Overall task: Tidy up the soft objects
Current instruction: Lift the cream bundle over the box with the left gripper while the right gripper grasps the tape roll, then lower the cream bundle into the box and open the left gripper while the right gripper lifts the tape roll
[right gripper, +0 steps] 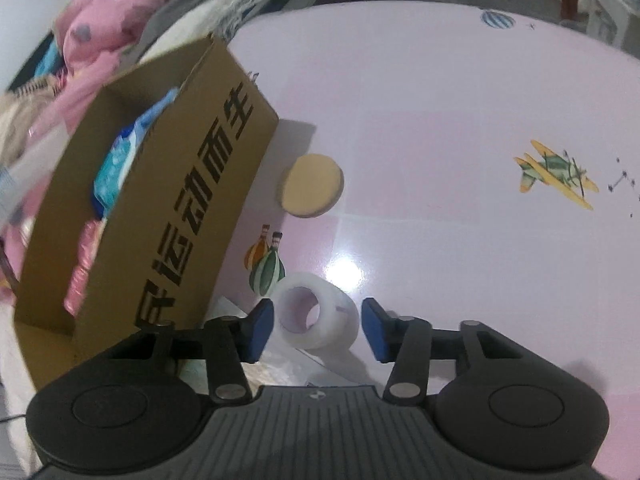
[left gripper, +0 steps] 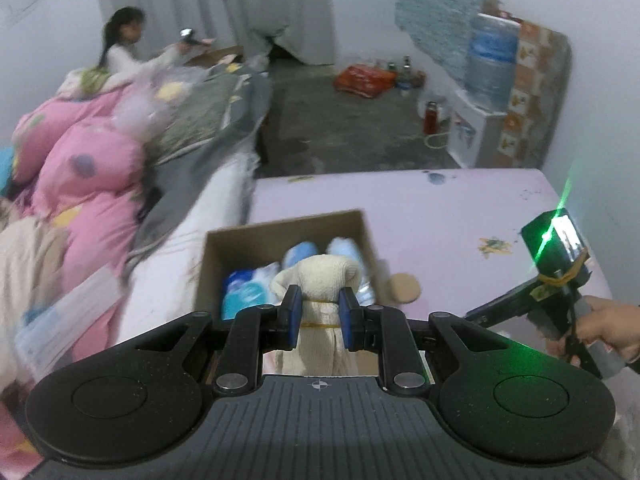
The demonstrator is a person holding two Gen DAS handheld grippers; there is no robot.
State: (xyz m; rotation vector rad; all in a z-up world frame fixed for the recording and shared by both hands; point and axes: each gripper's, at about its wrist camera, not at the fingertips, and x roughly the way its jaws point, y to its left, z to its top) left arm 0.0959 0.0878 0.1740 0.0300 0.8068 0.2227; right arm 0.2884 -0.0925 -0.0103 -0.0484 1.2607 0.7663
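Observation:
My left gripper [left gripper: 319, 312] is shut on a cream rolled cloth [left gripper: 320, 276] tied with yellow bands, held above the near edge of a cardboard box [left gripper: 280, 232]. The box holds blue and white soft packs [left gripper: 244, 292]. In the right wrist view the same box [right gripper: 200, 184] with black print stands at the left on the pink table. My right gripper [right gripper: 318, 328] is open, its fingers on either side of a white tape roll [right gripper: 316, 316] lying on the table. A round tan pad [right gripper: 312, 186] lies beside the box.
The pink table [right gripper: 440, 120] carries airplane and balloon stickers. A bed with pink and grey bedding [left gripper: 80, 168] lies to the left. A girl [left gripper: 124, 44] sits at the far end. A water jug [left gripper: 490, 64] stands at the back right.

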